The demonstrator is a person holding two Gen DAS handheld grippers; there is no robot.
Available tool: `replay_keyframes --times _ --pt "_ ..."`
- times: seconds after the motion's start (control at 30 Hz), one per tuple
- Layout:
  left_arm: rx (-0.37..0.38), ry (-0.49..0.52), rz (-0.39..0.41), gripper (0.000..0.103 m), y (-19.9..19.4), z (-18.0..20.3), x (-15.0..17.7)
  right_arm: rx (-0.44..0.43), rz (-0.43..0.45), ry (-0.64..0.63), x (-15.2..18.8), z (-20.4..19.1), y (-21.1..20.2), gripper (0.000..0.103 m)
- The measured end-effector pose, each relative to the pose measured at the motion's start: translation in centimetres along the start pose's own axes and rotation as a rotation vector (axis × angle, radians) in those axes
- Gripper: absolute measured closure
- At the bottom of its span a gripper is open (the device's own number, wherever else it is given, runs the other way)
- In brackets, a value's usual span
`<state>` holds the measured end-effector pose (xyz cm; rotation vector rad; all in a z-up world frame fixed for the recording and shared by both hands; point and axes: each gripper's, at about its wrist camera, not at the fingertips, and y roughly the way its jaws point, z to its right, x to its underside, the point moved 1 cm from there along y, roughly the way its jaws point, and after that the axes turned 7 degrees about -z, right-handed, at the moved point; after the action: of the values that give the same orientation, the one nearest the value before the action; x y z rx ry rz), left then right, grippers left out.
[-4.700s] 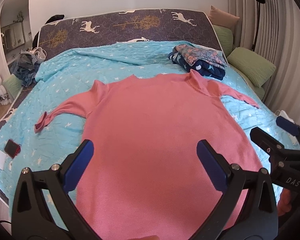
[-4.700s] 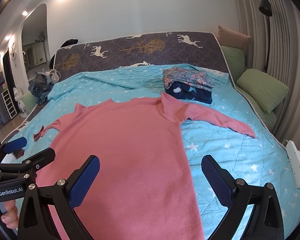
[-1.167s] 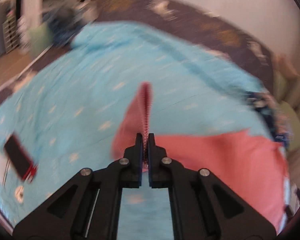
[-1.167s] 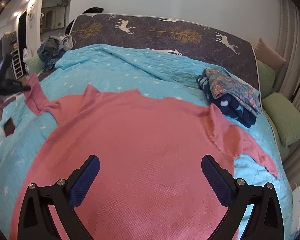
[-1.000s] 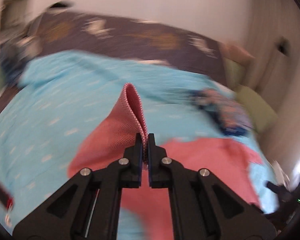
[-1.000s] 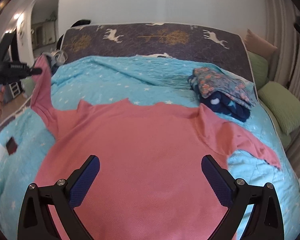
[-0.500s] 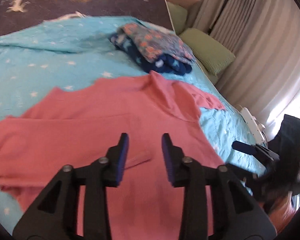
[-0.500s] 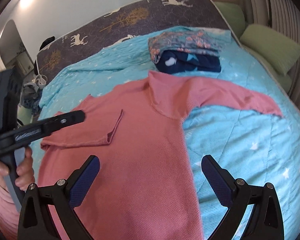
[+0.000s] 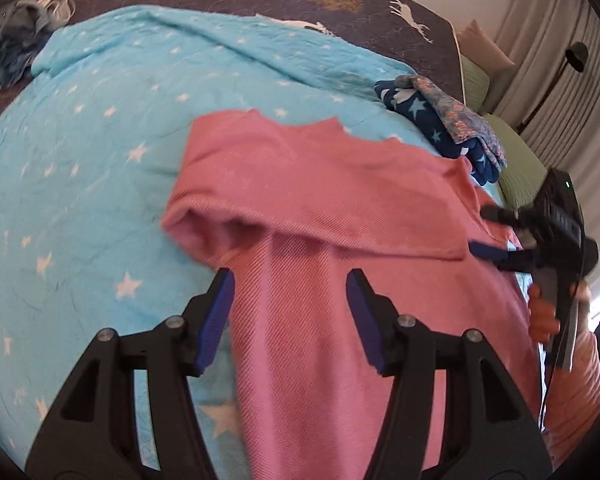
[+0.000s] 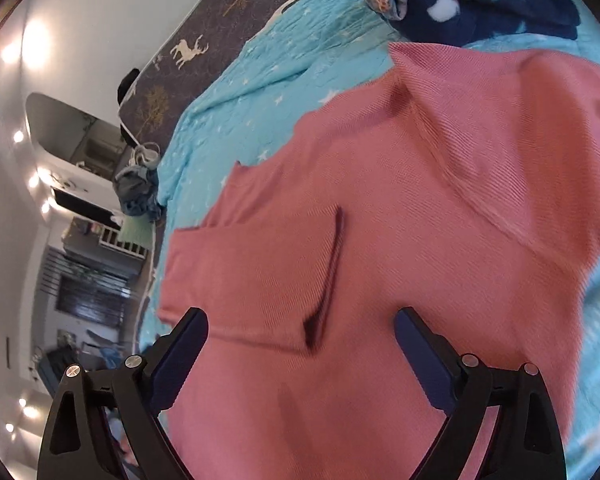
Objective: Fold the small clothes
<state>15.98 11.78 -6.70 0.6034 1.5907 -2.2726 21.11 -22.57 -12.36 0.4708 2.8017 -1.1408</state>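
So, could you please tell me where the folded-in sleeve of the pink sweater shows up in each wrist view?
Left wrist: the folded sleeve lies across the centre, just beyond the jaws.
Right wrist: the folded sleeve sits left of centre, ending in a dark cuff edge.
Shared landmark: the stack of navy and floral clothes beyond the sweater.

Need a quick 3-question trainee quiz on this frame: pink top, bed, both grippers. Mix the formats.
1. True or false: one sleeve of the pink top lies folded across its body.
2. The folded clothes beyond the top are: A) a navy star print under a floral one, B) plain white, C) striped red.
3. Fill in: the top lies on a light blue ___ with white stars.

Key: 1 true. 2 A. 3 blanket.
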Motion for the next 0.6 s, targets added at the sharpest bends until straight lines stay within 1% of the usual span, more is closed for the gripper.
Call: replay_keyframes --times 0.07,0.13,0.17,0.2,0.3,0.33,0.37,0.4,0.43,0.47,0.5,0.57,0.6 --pt "-0.004 -0.01 -0.009 0.044 0.5 -0.3 0.3 -0.026 -0.023 -0.019 -1.2 -0.3 0.8 0.008" --pt "-0.014 -0.016 -0.013 0.044 0.6 -0.5 0.4 -0.037 -0.052 -0.04 -2.1 -0.8 2.1 0.023" --pt "-0.011 -0.018 -0.012 0.044 0.6 -0.6 0.4 -0.025 -0.061 -0.046 -2.4 -0.8 2.7 0.024" --pt "-0.004 -0.019 -0.01 0.044 0.6 -0.6 0.4 -0.017 -0.067 -0.056 -2.9 -0.9 3.4 0.028" --pt "0.034 -0.014 0.008 0.044 0.2 -0.4 0.1 -0.029 -0.071 -0.05 -3.6 -1.2 4.4 0.03" --pt "0.052 -0.011 0.015 0.044 0.0 -0.2 0.0 -0.037 -0.072 -0.055 -3.8 -1.4 4.5 0.04" --pt "0.079 -0.007 0.022 0.044 -0.1 0.0 -0.1 -0.045 -0.081 -0.063 -3.9 -1.6 4.6 0.053" --pt "0.103 -0.003 0.025 0.044 -0.2 0.2 -0.3 -0.052 -0.107 -0.073 -4.0 -1.9 4.8 0.093" --pt "0.13 0.004 0.025 0.044 -0.1 0.6 -0.5 -0.065 -0.126 -0.075 -3.9 -2.1 4.8 0.099" --pt "0.149 0.011 0.024 0.044 0.1 0.8 -0.7 -0.075 -0.119 -0.073 -3.8 -2.3 4.5 0.099" --pt "0.159 0.018 0.024 0.044 0.3 1.1 -0.8 -0.067 -0.086 -0.084 -3.7 -2.7 3.7 0.1" --pt "0.161 0.022 0.018 0.044 1.0 1.4 -1.2 -0.034 -0.011 -0.132 -3.6 -4.0 1.3 0.1" --pt "0.162 0.011 0.005 0.044 1.5 1.4 -1.4 -0.039 0.045 -0.151 -3.5 -4.5 -0.7 0.1"
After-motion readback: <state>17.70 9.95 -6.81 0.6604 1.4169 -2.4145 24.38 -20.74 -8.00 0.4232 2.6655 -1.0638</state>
